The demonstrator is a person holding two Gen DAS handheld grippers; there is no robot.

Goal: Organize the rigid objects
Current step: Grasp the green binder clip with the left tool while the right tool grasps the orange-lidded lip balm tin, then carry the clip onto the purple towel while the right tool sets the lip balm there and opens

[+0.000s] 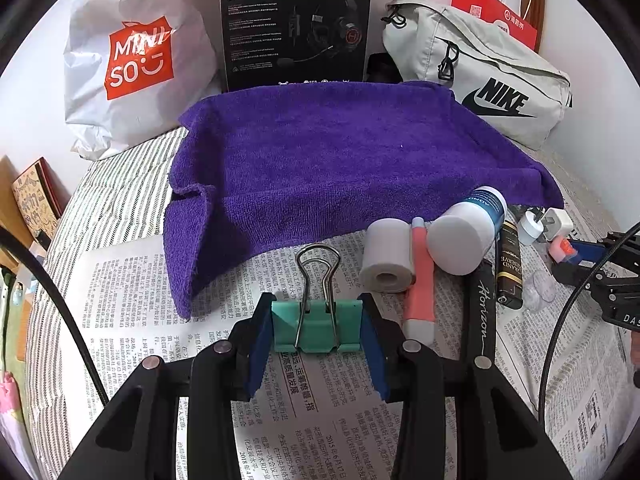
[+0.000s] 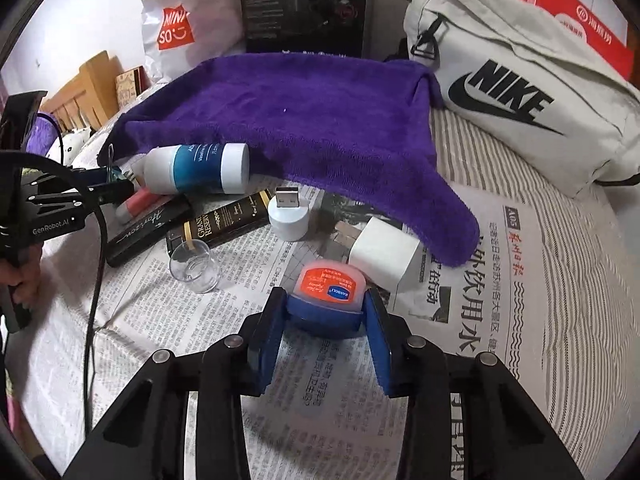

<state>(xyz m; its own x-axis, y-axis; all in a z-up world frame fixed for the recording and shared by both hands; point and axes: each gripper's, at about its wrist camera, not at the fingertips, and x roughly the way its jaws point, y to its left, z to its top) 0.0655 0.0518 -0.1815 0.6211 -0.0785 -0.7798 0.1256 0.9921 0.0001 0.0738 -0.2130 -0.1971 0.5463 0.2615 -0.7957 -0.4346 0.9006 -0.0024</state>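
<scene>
My left gripper [image 1: 317, 305] is shut on a green binder clip [image 1: 316, 330], held just above the newspaper [image 1: 132, 304] with its wire handles pointing away. My right gripper [image 2: 326, 297] is shut on a small jar [image 2: 329, 285] with an orange label and a blue base; both blue pads touch its sides. A purple towel [image 1: 340, 160] lies behind. Along the towel's near edge lie a white tape roll [image 1: 386, 256], a pink tube [image 1: 420, 288], a white bottle with a blue label [image 2: 196, 170], a black Horizon case [image 2: 148, 228] and a dark Grand Reserve box [image 2: 224, 220].
A white round USB plug [image 2: 288, 216], a white charger cube [image 2: 384, 256] and a small clear cup [image 2: 196, 268] sit close around the jar. Along the wall stand a Miniso bag [image 1: 132, 68], a black headset box [image 1: 296, 24] and a Nike bag [image 1: 488, 80]. A black cable [image 2: 94, 280] hangs at left.
</scene>
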